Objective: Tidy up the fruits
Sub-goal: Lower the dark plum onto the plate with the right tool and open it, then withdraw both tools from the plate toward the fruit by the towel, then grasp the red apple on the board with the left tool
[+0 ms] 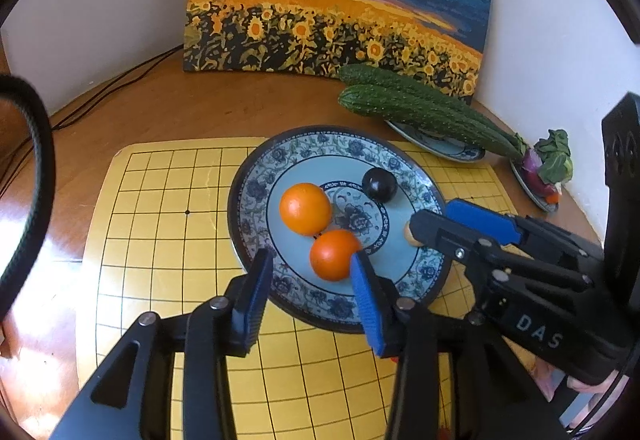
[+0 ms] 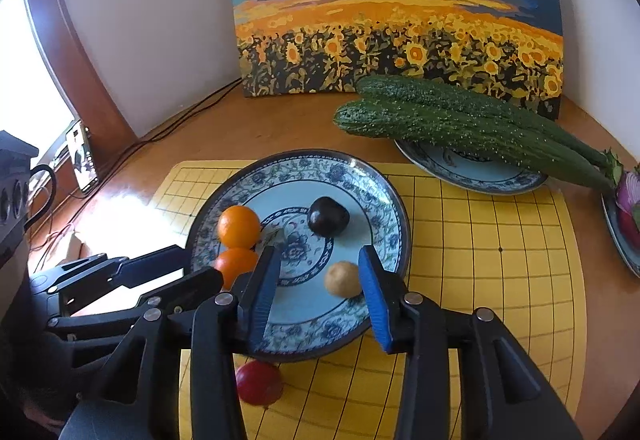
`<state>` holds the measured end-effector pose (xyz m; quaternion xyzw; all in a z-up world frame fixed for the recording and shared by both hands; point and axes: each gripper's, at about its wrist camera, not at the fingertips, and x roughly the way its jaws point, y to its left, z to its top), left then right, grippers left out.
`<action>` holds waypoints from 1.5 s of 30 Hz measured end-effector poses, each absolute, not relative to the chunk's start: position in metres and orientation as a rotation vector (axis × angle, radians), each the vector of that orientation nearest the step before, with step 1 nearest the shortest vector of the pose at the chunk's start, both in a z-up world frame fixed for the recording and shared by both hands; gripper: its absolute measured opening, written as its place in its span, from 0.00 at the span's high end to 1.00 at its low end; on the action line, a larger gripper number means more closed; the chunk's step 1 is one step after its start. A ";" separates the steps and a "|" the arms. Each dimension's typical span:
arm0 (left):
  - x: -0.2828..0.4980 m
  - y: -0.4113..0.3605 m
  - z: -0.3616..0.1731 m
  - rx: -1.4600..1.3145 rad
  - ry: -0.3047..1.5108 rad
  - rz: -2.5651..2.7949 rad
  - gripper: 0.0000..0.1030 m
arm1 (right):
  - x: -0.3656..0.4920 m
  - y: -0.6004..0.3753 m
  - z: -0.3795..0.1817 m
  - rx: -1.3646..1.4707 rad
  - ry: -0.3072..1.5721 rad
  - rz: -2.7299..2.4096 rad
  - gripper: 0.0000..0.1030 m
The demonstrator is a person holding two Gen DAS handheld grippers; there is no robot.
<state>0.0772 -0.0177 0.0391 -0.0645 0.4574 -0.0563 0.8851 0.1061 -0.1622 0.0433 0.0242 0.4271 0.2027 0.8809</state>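
**Fruit plate, both grippers at the near rim: inventory, left to right**

1. Yellow grid mat (image 1: 160,200) lay on the wooden table, bearing the blue-patterned plate (image 1: 256,176).
2. Left gripper (image 1: 308,280) hovered at the plate's near rim, jaws part open and holding nothing. The nearer orange (image 1: 334,254) sat just ahead of the gap, against the inner face of the right-hand pad; whether pad and fruit touched could not be told.
3. Second orange (image 1: 305,208) lay behind the first, the two touching.
4. Dark plum (image 2: 328,216) rested towards the plate's far side, apart from the rest.
5. Small tan fruit (image 2: 343,279) lay on the plate's right half, just inside the right-hand finger of the right gripper (image 2: 320,280) (off-centre in the gap, not gripped). Those jaws also stood part open and empty.
6. Red fruit (image 2: 258,382) lay on the mat off the plate, below its near rim and under the right gripper. It was the only fruit seen off the plate, and probably the next to gather. It lay behind both sets of fingertips, nearer the right hand, being round with no long axis to align.
7. Two cucumbers (image 2: 460,120) lay on a second plate (image 2: 480,176) at right rear.
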 end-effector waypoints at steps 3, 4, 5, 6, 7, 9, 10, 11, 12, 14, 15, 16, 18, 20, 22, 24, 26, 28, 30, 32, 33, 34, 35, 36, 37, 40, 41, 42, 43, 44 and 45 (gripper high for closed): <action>0.073 -0.017 0.043 -0.136 0.950 -0.119 0.59 | 0.100 -0.165 0.046 0.061 0.893 0.426 0.58; 0.071 -0.017 0.044 -0.135 0.948 -0.119 0.59 | 0.098 -0.166 0.047 0.064 0.894 0.426 0.58; 0.069 -0.017 0.045 -0.136 0.946 -0.119 0.59 | 0.096 -0.167 0.048 0.064 0.895 0.426 0.58; 0.067 -0.017 0.047 -0.137 0.943 -0.119 0.59 | 0.094 -0.168 0.049 0.063 0.895 0.426 0.58; 0.064 -0.017 0.048 -0.139 0.940 -0.122 0.59 | 0.091 -0.169 0.050 0.065 0.896 0.427 0.58; 0.061 -0.016 0.050 -0.143 0.938 -0.124 0.59 | 0.087 -0.170 0.052 0.069 0.897 0.429 0.58; 0.059 -0.016 0.050 -0.145 0.938 -0.126 0.59 | 0.084 -0.171 0.052 0.069 0.896 0.428 0.58; 0.057 -0.016 0.051 -0.146 0.939 -0.127 0.59 | 0.082 -0.171 0.053 0.068 0.895 0.427 0.58; 0.055 -0.016 0.051 -0.147 0.939 -0.128 0.59 | 0.081 -0.172 0.053 0.067 0.894 0.426 0.58; 0.050 -0.015 0.052 -0.152 0.943 -0.131 0.59 | 0.075 -0.173 0.054 0.068 0.892 0.424 0.58; 0.049 -0.016 0.052 -0.155 0.944 -0.134 0.59 | 0.072 -0.173 0.055 0.068 0.890 0.423 0.58; 0.046 -0.016 0.052 -0.158 0.946 -0.139 0.59 | 0.069 -0.174 0.055 0.067 0.889 0.422 0.58; 0.041 -0.017 0.052 -0.159 0.946 -0.145 0.59 | 0.063 -0.175 0.055 0.065 0.886 0.417 0.58; 0.038 -0.018 0.052 -0.160 0.946 -0.148 0.59 | 0.057 -0.176 0.055 0.060 0.880 0.412 0.58; 0.035 -0.020 0.052 -0.161 0.949 -0.154 0.59 | 0.051 -0.178 0.054 0.056 0.876 0.403 0.58; 0.032 -0.023 0.051 -0.160 0.951 -0.160 0.59 | 0.045 -0.180 0.053 0.057 0.870 0.396 0.58; 0.030 -0.026 0.049 -0.158 0.957 -0.168 0.59 | 0.041 -0.182 0.051 0.059 0.867 0.386 0.58; 0.028 -0.030 0.047 -0.158 0.965 -0.179 0.59 | 0.037 -0.186 0.049 0.064 0.865 0.374 0.58; 0.026 -0.033 0.045 -0.157 0.971 -0.183 0.59 | 0.035 -0.189 0.048 0.066 0.873 0.358 0.58; 0.025 -0.037 0.042 -0.155 0.978 -0.190 0.59 | 0.032 -0.192 0.046 0.065 0.873 0.341 0.58; 0.024 -0.040 0.041 -0.154 0.981 -0.193 0.59 | 0.031 -0.194 0.045 0.065 0.873 0.334 0.58; 0.024 -0.042 0.040 -0.153 0.984 -0.196 0.59 | 0.030 -0.196 0.044 0.068 0.877 0.327 0.58; 0.024 -0.044 0.038 -0.152 0.986 -0.200 0.59 | 0.028 -0.197 0.043 0.072 0.879 0.323 0.58; 0.024 -0.046 0.037 -0.151 0.989 -0.203 0.59 | 0.027 -0.199 0.042 0.077 0.881 0.320 0.58; 0.025 -0.048 0.036 -0.148 0.993 -0.207 0.59 | 0.025 -0.201 0.040 0.080 0.882 0.316 0.58; 0.025 -0.054 0.032 -0.144 1.000 -0.215 0.59 | 0.020 -0.206 0.036 0.082 0.885 0.300 0.58; 0.026 -0.056 0.030 -0.141 1.004 -0.217 0.59 | 0.019 -0.208 0.034 0.083 0.886 0.298 0.58; 0.026 -0.057 0.029 -0.138 1.007 -0.218 0.59 | 0.018 -0.209 0.033 0.085 0.887 0.297 0.58; 0.027 -0.060 0.027 -0.134 1.011 -0.220 0.59 | 0.017 -0.209 0.031 0.086 0.889 0.296 0.58; 0.027 -0.061 0.026 -0.132 1.013 -0.222 0.59 | 0.016 -0.210 0.030 0.087 0.890 0.295 0.58; 0.028 -0.062 0.025 -0.131 1.014 -0.224 0.59 | 0.015 -0.211 0.029 0.088 0.891 0.294 0.58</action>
